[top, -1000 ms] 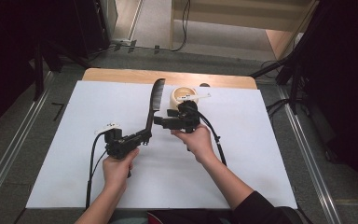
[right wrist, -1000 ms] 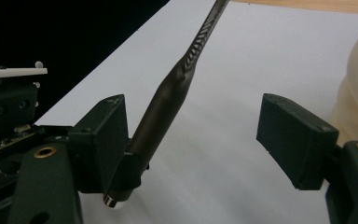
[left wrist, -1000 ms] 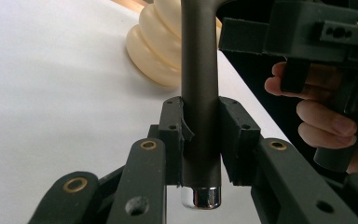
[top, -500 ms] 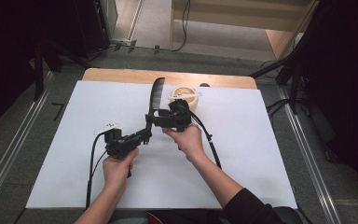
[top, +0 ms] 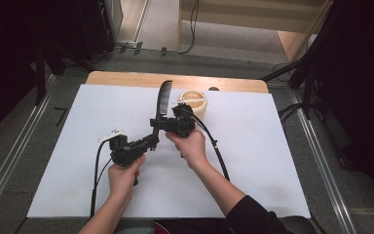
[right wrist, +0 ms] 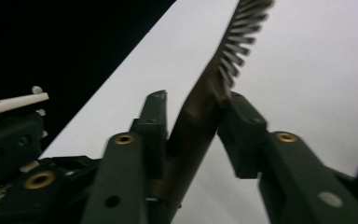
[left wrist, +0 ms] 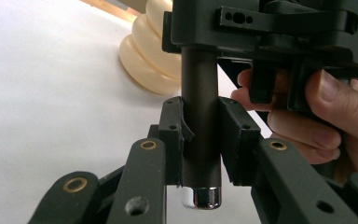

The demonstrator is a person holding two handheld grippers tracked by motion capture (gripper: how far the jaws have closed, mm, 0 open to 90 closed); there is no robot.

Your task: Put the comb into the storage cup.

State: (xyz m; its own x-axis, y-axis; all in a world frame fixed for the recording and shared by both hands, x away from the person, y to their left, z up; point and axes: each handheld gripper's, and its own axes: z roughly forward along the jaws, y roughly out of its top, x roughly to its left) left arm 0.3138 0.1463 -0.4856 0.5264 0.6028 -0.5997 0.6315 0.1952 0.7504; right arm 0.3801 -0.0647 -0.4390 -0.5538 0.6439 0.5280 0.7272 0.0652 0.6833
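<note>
While the left gripper [left wrist: 200,144] clamps the comb [top: 163,100] low on its handle and the right gripper [right wrist: 193,135] has just been closing on the handle higher up, beside the cream jar [top: 193,101], an opposing pull could twist the comb loose

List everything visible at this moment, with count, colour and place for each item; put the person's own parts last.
comb: 1, black with a dark handle, held upright over the middle of the table, handle clamped by both grippers
ribbed cup: 1, cream, far middle of the table, just behind the right hand
white sheet: 1, white, covering the table top
table: 1, light wood, edge showing at the far side
left hand-held gripper: 1, black, shut on the comb's handle end
right hand-held gripper: 1, black, jaws have just been closing onto the handle, near the teeth
hands: 2, near the table's middle
</note>
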